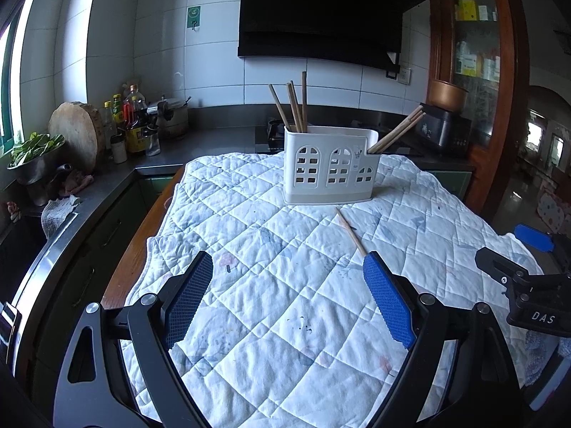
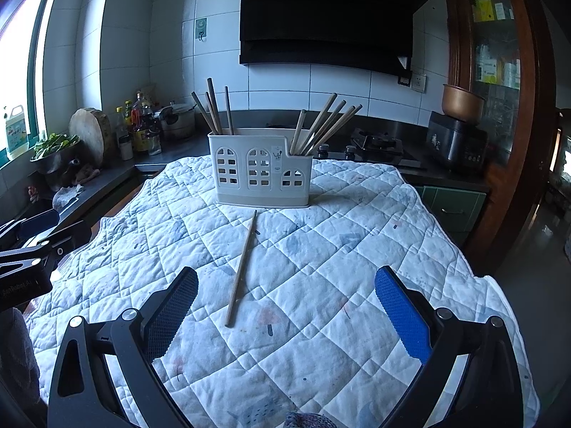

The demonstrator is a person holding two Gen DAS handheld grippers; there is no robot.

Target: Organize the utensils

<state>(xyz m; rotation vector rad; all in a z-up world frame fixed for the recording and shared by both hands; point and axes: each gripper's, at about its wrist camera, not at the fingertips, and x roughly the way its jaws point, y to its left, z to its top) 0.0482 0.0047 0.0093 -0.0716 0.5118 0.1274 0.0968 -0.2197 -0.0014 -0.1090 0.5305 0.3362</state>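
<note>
Window side: at the far left of both views a metal bowl of greens [image 2: 53, 153] stands on the dark counter, with a round wooden chopping block [image 2: 91, 137] leaning just beside it.
Bottles: a cluster of sauce and oil bottles [image 2: 141, 128] stands right of the block, against the tiled wall.
Left gripper [image 1: 287, 299]: lower middle of the left wrist view, jaws spread wide with nothing between the blue pads, only bare quilt; it also shows at the left edge of the right wrist view.
Quilted cloth [image 2: 321, 285]: white, with faint prints, covering the table in the centre of both views.
Loose chopstick [image 2: 242, 267]: lies flat on the cloth, in front of the holder and apart from it, its far end pointing at the holder's base; in the right wrist view its near end lies between the two fingers.
Chopstick holder [image 2: 260, 171]: white, with arched window cut-outs, upright at the far middle of the cloth.
Chopsticks in holder [image 2: 321, 125]: one bunch in the left end, another leaning right out of the lower right compartment.
Right gripper [image 2: 287, 306]: lower middle of its own view, jaws wide apart, holding nothing.
Rice cooker [image 2: 456, 139]: dark, on the counter at the right.
</note>
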